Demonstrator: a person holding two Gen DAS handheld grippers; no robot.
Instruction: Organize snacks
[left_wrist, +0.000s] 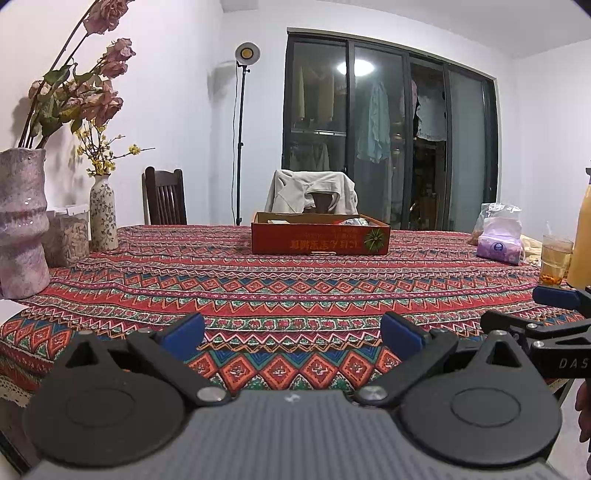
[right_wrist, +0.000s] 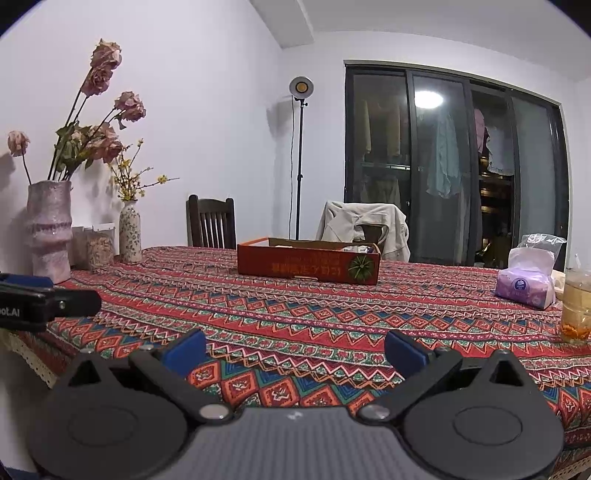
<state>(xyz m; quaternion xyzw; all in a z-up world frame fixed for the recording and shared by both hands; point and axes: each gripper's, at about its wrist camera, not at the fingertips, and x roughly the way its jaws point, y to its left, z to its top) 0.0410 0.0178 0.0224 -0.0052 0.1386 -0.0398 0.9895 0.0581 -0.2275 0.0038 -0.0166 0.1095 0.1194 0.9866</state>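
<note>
Hovering low over the near edge of the tabletop (left_wrist: 295, 280), we hold our left gripper (left_wrist: 292, 334) with its jaws spread wide and nothing between them; only the patterned cloth shows in the gap. Our right gripper (right_wrist: 294, 350) hangs the same way, jaws wide and empty, beside the left one. Each gripper shows at the edge of the other's view: the right one at 3 o'clock in the left wrist view, the left one at 9 o'clock in the right wrist view.

At 12 o'clock from both grippers, well apart from them, sits the red box (left_wrist: 320, 238), a shallow open carton in the middle of the tabletop. A few wrapped snacks (left_wrist: 352, 222) peek over its far rim, mostly toward the right end; we cannot tell what they are.

At 9 o'clock stand a big vase (left_wrist: 22, 225) of dried roses, a jar (left_wrist: 70, 236) just beside it, and a small vase (left_wrist: 103, 214) with yellow sprigs. At 3 o'clock lie a tissue pack (left_wrist: 499, 242), a glass (left_wrist: 555, 260) of tea and, at the frame edge, a bottle (left_wrist: 581, 240) of orange liquid. Behind the box, a chair (left_wrist: 314, 197) draped with a pale jacket faces us.
</note>
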